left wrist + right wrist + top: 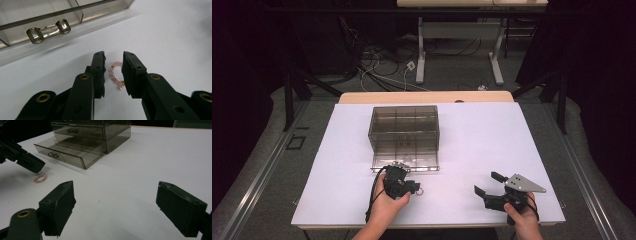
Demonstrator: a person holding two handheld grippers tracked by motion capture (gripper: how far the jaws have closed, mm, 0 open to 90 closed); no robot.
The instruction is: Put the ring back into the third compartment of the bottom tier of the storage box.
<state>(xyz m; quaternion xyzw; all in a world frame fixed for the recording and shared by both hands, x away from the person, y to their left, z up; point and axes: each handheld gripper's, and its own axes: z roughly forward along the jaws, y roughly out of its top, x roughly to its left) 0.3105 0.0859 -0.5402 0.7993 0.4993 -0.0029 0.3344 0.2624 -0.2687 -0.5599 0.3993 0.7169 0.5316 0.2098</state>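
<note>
A small bracelet (114, 73) of pink beads with gold spacers and a pearl charm lies flat on the white table (472, 135). My left gripper (113, 56) points down at it with the jaws a narrow gap apart and the bracelet between them; a gap shows at the left pad, so it is not gripped. In the high view the left gripper (414, 189) is in front of the smoky clear drawer box (404, 127), with the bracelet (420, 190) at its tips. My right gripper (486, 183) rests open and empty at the front right. In its view its pads (60, 200) stand wide apart, and the bracelet (40, 178) lies far left.
The box's bottom drawer (72, 155) is pulled out toward me, its handle (47, 31) just beyond the left gripper. White tabletop stretches right of the box. Beyond the table are floor cables (377, 65) and another table's legs (420, 55).
</note>
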